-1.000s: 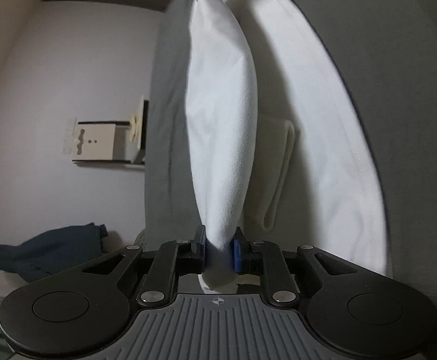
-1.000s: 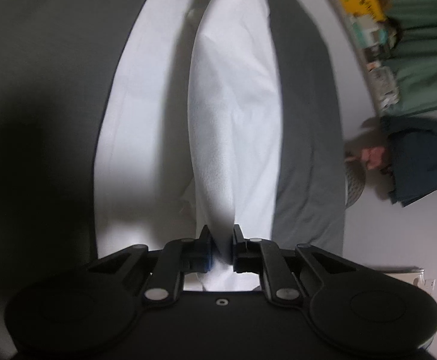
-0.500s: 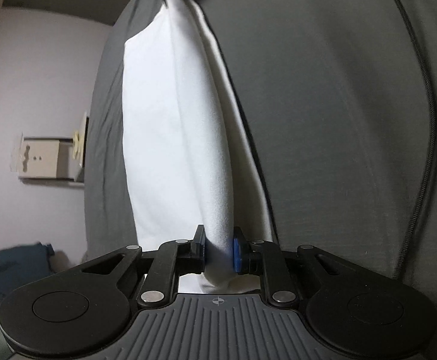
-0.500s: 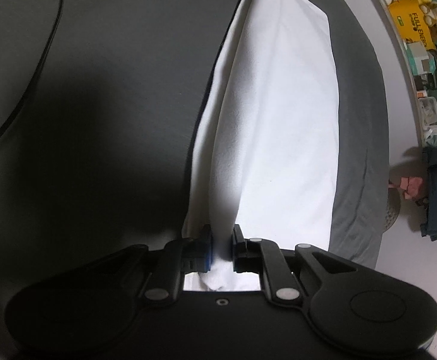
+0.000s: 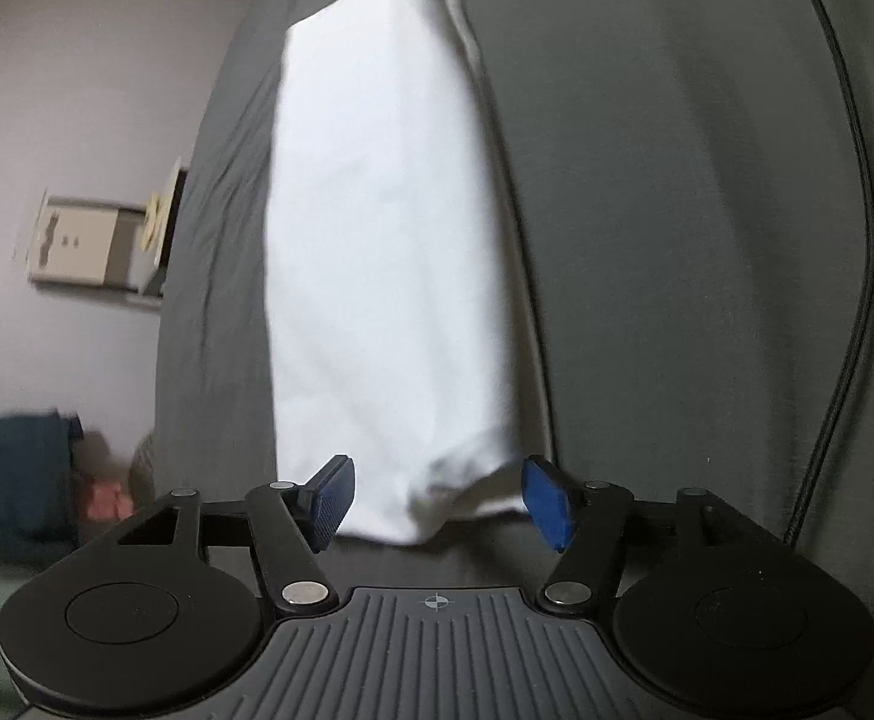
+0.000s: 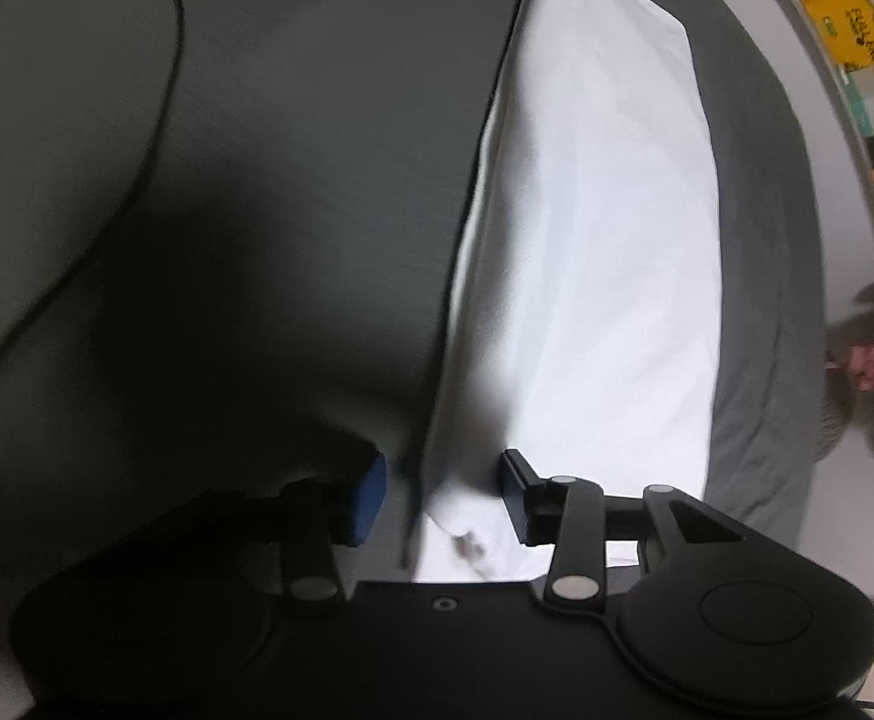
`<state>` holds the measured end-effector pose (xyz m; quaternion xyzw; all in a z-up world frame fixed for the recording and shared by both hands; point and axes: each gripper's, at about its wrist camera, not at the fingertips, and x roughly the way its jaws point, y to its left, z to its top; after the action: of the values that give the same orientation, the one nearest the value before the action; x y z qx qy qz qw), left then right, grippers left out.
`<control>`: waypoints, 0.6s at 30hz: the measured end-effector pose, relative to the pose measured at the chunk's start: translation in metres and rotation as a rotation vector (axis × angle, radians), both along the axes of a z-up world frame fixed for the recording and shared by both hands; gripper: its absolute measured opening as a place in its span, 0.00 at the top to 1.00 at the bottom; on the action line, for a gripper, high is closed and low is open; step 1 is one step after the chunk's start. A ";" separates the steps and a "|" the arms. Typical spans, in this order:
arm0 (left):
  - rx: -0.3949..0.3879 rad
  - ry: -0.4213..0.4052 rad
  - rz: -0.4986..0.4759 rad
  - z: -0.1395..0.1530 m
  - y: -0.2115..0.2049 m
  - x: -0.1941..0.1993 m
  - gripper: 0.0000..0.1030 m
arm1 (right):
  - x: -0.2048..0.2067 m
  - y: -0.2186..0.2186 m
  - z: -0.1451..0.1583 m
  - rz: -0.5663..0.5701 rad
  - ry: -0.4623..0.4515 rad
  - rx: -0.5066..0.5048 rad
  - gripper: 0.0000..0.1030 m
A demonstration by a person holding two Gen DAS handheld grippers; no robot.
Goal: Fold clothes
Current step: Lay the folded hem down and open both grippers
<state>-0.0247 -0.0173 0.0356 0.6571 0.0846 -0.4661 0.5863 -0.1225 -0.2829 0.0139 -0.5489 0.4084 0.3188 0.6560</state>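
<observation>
A white garment (image 5: pixel 383 240) lies folded into a long flat strip on a grey bed sheet (image 5: pixel 676 210). Its near corner rests between the blue pads of my left gripper (image 5: pixel 437 501), which stands open just above it. In the right wrist view the same white garment (image 6: pixel 604 252) stretches away, its other end under my right gripper (image 6: pixel 444 498), also open, pads apart on either side of the cloth's edge. Neither gripper holds the cloth.
A black cable (image 5: pixel 850 300) runs along the sheet at the right, seen too as a cable (image 6: pixel 161 78) at the left. A dark blue garment (image 5: pixel 11 480) lies on the floor. A cardboard box (image 5: pixel 95 246) and shelf clutter (image 6: pixel 856 42) stand beyond the bed.
Both grippers lowered the doubled cloth onto the sheet and then opened, letting go of it. The garment now lies flat instead of hanging taut between them.
</observation>
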 end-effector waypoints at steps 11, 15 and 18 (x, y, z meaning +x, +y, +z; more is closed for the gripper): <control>-0.318 0.516 0.118 0.048 -0.037 0.031 0.38 | 0.086 -0.009 0.045 -0.514 0.093 0.536 0.57; -0.372 0.640 0.195 0.032 -0.051 0.044 0.38 | 0.124 -0.017 0.026 -0.748 0.234 0.657 0.54; -0.383 0.665 0.204 0.023 -0.054 0.047 0.38 | 0.138 -0.018 0.010 -0.830 0.281 0.637 0.47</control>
<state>0.0224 -0.0714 0.0590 0.3373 0.2459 -0.6002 0.6823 0.0156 -0.3009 0.0244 -0.0676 0.5580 0.2111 0.7997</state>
